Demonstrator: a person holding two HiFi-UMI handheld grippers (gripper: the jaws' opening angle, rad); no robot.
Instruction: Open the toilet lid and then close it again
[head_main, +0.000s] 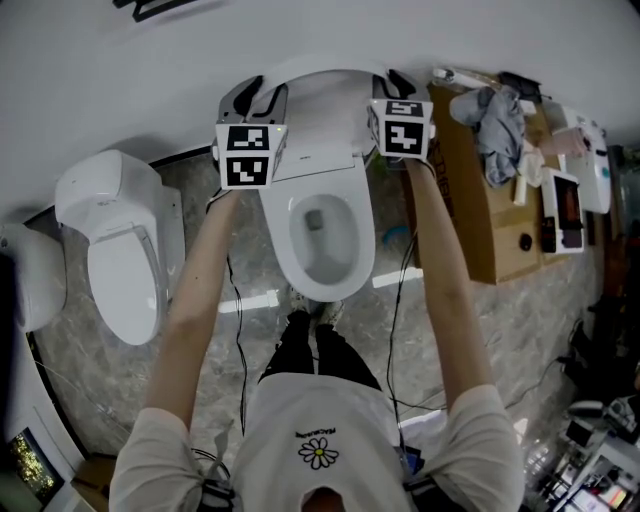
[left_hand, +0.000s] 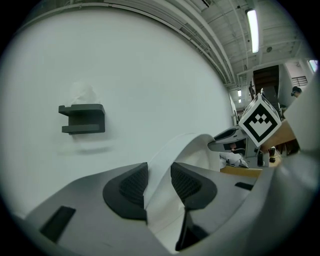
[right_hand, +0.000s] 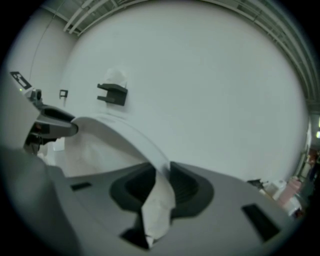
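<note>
the toilet bowl (head_main: 320, 240) sat open right below. just past it the left gripper (head_main: 255, 98) had its jaws partway closed and pinched on the left edge of the toilet lid (head_main: 320, 110). the right gripper (head_main: 395, 85) was clamped on the right edge the same way, thin white rim squeezed between the pads. the lid was raised, standing up off the bowl, close to the white wall (left_hand: 125, 75). a dark bracket (left_hand: 82, 119) was mounted on that wall beyond it.

Second toilet (head_main: 118, 250) at left, cardboard box (head_main: 478, 215) with rag (head_main: 497, 120) at right
</note>
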